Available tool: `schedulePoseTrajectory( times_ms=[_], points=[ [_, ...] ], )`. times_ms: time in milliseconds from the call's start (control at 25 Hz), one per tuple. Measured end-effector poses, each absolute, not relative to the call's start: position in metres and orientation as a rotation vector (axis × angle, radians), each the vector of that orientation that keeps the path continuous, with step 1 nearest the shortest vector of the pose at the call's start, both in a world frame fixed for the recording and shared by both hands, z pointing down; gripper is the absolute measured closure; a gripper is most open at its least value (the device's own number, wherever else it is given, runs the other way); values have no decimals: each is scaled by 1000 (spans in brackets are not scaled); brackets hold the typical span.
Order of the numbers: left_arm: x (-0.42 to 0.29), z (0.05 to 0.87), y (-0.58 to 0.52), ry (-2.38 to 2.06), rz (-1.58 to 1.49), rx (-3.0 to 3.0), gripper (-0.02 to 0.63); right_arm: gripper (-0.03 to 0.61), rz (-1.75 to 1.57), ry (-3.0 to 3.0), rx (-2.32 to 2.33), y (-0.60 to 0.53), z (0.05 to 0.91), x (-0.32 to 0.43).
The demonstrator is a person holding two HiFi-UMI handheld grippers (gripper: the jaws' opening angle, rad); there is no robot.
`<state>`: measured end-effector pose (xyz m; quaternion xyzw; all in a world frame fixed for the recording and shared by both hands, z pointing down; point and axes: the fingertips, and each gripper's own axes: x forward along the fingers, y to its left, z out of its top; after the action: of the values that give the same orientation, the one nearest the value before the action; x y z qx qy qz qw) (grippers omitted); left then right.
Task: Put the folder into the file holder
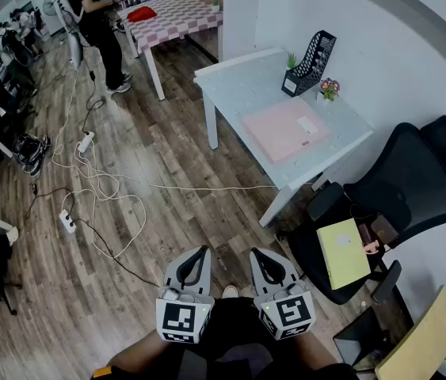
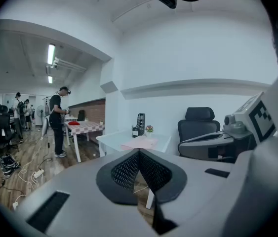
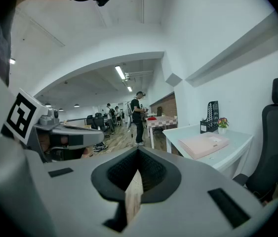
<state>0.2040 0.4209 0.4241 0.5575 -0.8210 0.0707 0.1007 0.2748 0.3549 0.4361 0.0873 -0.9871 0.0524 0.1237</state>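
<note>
Folder on table, well apart from left tool, right tool

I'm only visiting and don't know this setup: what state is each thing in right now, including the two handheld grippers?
left gripper: shut, empty.
right gripper: shut, empty.
pink folder: closed, lying flat on the white table.
file holder: upright on the table, apparently empty.
flower pot: upright beside the file holder.
yellow folder: lying flat on the office chair seat.
</note>
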Motion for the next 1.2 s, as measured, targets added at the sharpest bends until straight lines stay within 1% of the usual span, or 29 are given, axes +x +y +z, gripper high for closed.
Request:
schedulePoseTrajectory(
  times_ms=[760,1200],
  points=[
    [201,417,425,-2484,208,1610,604,563,200,-2925,303,343,424,282],
    [157,426,426,-2448,170,1607,604,563,240,-2863,402,336,439,252]
  ],
)
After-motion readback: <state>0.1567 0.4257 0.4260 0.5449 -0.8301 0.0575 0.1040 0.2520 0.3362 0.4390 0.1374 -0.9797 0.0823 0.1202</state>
